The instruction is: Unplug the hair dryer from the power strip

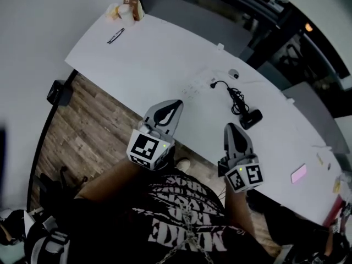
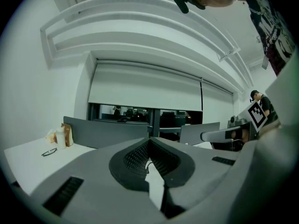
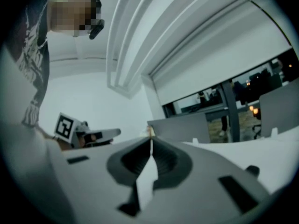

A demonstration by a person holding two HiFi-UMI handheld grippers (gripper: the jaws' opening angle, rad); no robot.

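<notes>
White power strip (image 1: 191, 88) lies beyond my left gripper (image 1: 176, 104) and right gripper (image 1: 231, 128) (both clenched, empty); a one-handed tug could drag it.

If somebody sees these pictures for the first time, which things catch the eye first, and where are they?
First, the grey left gripper and right gripper, each with a marker cube, side by side at the near edge of the long white table, jaws together and empty. Beyond them lies the black hair dryer, its coiled black cord running to the white power strip.
</notes>
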